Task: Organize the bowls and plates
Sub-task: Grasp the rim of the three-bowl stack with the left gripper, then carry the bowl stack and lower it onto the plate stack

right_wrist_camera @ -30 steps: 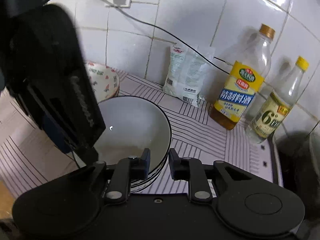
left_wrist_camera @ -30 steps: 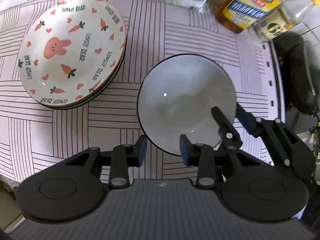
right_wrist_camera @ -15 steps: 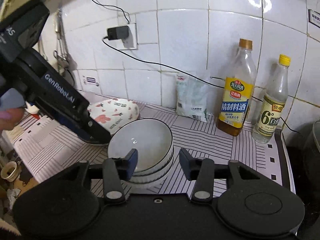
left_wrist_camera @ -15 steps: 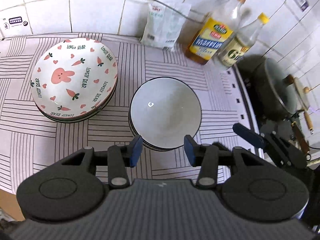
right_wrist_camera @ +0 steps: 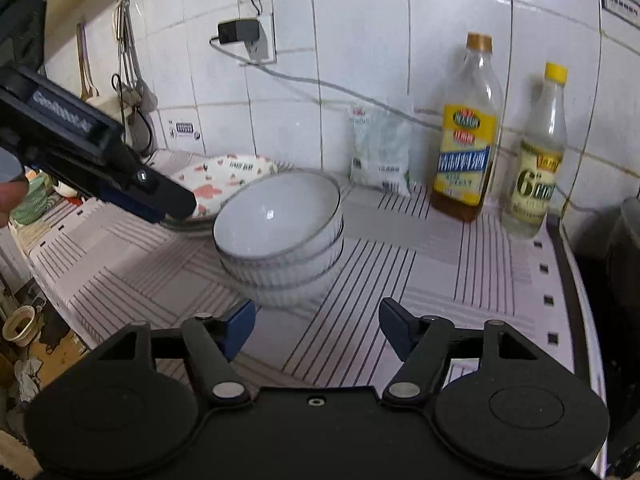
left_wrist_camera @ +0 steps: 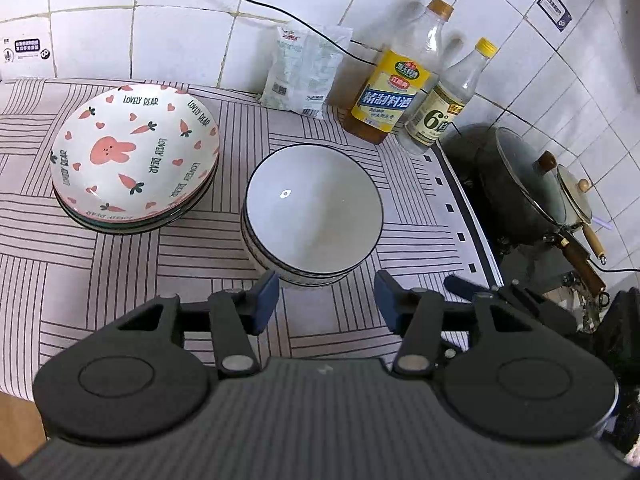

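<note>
A stack of white glazed ceramic bowls with thin dark rims stands at the centre of the left wrist view on a striped pink-and-white cloth covering the counter, with a stack of shallow white ceramic plates printed with pink rabbits and carrots just beside it at centre left. The two stacks sit apart, not touching. The left gripper, at the bottom of that frame, hangs above the cloth with its blue-padded jaws spread wide and nothing between them. The right gripper, at the bottom of its own view, likewise has its jaws parted and empty, just short of the bowl stack at mid-frame.

Along the tiled wall at upper right stand a clear plastic bottle with a yellow label and amber liquid, a slimmer clear bottle with a yellow cap and a white plastic pouch; a dark lidded pan sits at far right.

Both kinds of crockery look sorted, so the job appears near complete. The glazed ware is likely stiff, fairly heavy when stacked, slippery and breakable. The surest hold would be across a rim, one pad inside and one outside, lifting the top piece alone.
</note>
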Demonstrator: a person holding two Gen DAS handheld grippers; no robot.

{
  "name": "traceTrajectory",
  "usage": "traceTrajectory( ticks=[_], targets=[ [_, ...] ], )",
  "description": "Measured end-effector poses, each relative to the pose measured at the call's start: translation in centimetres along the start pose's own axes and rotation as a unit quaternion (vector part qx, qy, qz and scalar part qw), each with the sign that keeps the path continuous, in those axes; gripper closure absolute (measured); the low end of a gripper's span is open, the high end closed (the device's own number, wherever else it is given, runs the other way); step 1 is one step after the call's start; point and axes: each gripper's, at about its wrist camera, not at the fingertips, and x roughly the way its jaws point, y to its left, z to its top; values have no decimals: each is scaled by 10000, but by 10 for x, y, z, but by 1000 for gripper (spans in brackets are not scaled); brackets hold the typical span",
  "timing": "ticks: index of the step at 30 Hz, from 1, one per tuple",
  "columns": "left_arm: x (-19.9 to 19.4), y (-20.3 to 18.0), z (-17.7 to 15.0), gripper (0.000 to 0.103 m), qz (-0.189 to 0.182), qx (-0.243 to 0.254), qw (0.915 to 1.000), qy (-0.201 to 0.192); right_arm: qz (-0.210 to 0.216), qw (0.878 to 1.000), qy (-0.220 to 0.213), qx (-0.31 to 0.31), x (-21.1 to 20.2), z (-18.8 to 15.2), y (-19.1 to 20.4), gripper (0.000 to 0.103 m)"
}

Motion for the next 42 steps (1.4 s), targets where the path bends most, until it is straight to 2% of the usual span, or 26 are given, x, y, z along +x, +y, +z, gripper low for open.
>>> traceTrajectory(
  ticks=[3, 5, 6, 8, 10, 13, 17, 20, 22, 24, 26, 29, 35, 39, 42],
  targets=[
    [7, 10, -1, 42, 26, -202, 9998, -43, 12, 9999, 106, 27, 17, -9, 2, 26],
    [12, 20, 0, 38, 17, -453, 9989, -73, -36, 9999, 124, 56, 31, -15, 4, 9],
    [15, 26, 2, 38, -62, -639, 9979, -71, -73, 9999, 91, 33, 37, -17, 6, 7],
    [21, 41, 5, 36, -436, -1193, 9919, -22, -315, 9992, 109, -220, 52, -19, 14, 7],
    [24, 50, 9, 35, -616, -1492, 9868, -110, -307, 9984, 61, -467, 64, -19, 21, 6],
    [34, 55, 14, 34, -518, -1547, 9865, -164, -155, 9988, -19, -463, 82, -15, 25, 6],
    [64, 66, 19, 34, -413, -1601, 9862, 64, 27, 9989, -199, -427, 105, -6, 25, 6],
    [90, 74, 19, 37, -259, -1827, 9825, 256, 286, 9987, -154, -394, 122, 2, 21, 6],
    [103, 70, 20, 43, 111, -1716, 9843, 398, 340, 9980, -53, -539, 132, 6, 21, 5],
    [106, 70, 21, 50, 51, -1769, 9836, 333, 387, 9971, 21, -650, 136, 9, 21, 4],
    [107, 71, 22, 62, -21, -1845, 9823, 322, 516, 9964, 48, -667, 139, 10, 17, 4],
    [109, 71, 27, 71, 25, -1706, 9849, 285, 658, 9949, 75, -765, 143, 12, 14, 3],
    [112, 73, 26, 73, 3, -1716, 9849, 209, 816, 9928, 43, -874, 148, 13, 12, 3],
    [111, 58, 25, 72, 182, -1144, 9931, 169, 823, 9927, 24, -878, 147, 13, 10, 3],
    [109, 52, 26, 72, 281, -871, 9956, 218, 831, 9927, 6, -879, 146, 11, 11, 3]
  ],
)
